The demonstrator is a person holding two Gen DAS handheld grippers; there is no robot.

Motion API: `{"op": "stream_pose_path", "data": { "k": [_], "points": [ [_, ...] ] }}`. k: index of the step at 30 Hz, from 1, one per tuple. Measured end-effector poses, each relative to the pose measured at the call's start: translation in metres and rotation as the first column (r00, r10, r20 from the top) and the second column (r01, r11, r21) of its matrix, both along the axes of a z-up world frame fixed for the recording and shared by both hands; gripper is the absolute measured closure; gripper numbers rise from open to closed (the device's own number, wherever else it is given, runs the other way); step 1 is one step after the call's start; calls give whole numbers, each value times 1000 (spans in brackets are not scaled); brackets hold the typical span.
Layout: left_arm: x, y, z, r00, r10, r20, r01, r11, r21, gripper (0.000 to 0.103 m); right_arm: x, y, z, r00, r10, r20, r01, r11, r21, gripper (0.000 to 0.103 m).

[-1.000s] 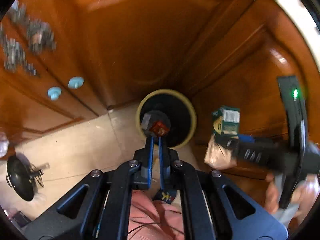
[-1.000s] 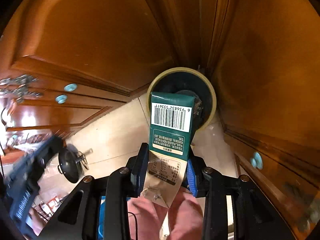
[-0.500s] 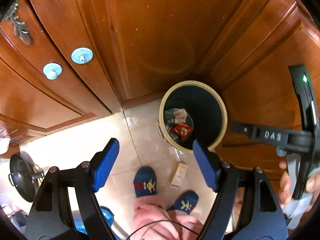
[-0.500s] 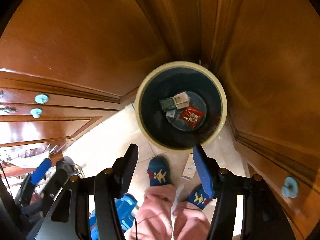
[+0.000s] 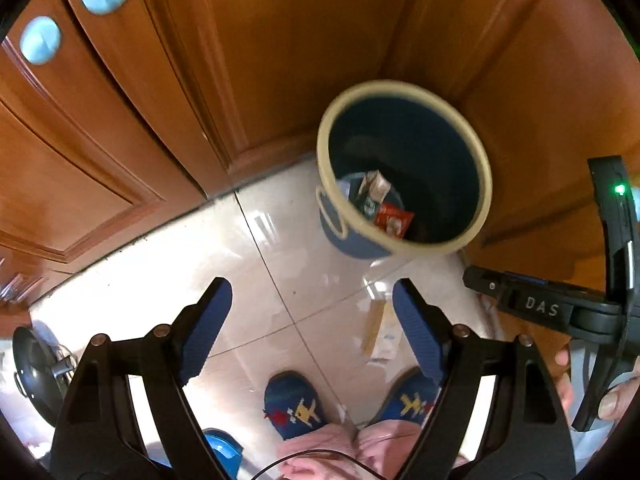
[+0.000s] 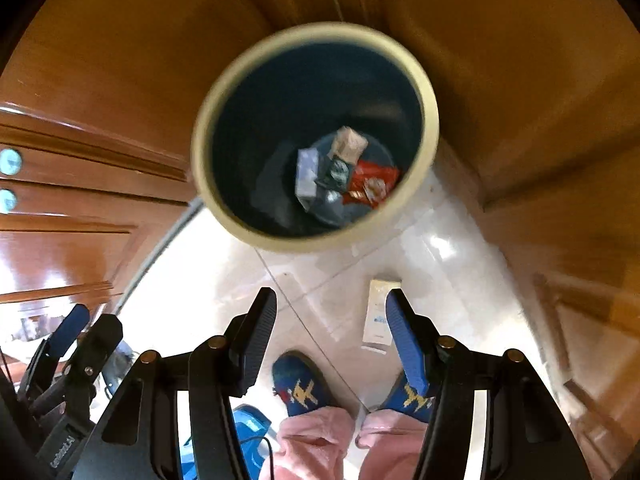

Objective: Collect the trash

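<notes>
Both grippers empty, jaws spread wide. Nearest: the person's blue slippers on the tile floor. Just beyond the right slipper lies a small flat carton — apparently the one piece left outside the bin. It sits just ahead of the right gripper, close to its right finger, long axis running near-to-far, roughly in line with the fingers. From the left gripper it also lies toward the right finger, so the right one looks nearer. Both point steeply down at the floor. Farther: the bin in the cabinet corner — a green pack and a red wrapper at its bottom.
</notes>
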State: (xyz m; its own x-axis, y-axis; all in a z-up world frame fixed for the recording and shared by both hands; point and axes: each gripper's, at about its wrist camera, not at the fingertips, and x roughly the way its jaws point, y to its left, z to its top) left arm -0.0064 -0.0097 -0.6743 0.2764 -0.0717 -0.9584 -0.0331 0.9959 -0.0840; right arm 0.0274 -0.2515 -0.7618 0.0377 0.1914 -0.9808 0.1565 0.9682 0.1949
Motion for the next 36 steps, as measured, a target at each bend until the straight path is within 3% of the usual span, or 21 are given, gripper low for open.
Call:
{"op": "stream_pose_path", "data": {
  "k": [12, 21, 28, 30, 36],
  "points": [
    [-11, 11, -123, 998, -49, -45, 50, 999, 10, 22, -43, 4, -136, 992, -78, -98, 73, 996, -54, 45],
    [-17, 13, -176, 997, -47, -64, 49, 999, 19, 22, -54, 8, -241, 980, -92, -178, 74, 992, -103, 45],
    [-15, 14, -211, 994, -34, -101, 39, 998, 43, 22, -55, 19, -280, 976, -95, -194, 63, 984, -164, 45],
    [-14, 15, -220, 993, -20, -113, 25, 999, 47, 22, -54, 23, -283, 978, -87, -192, 54, 984, -172, 51],
    [-12, 18, -229, 992, 0, -127, 8, 998, 63, 22, -53, 37, -278, 981, -75, -179, 44, 984, -173, 52]
  ]
}}
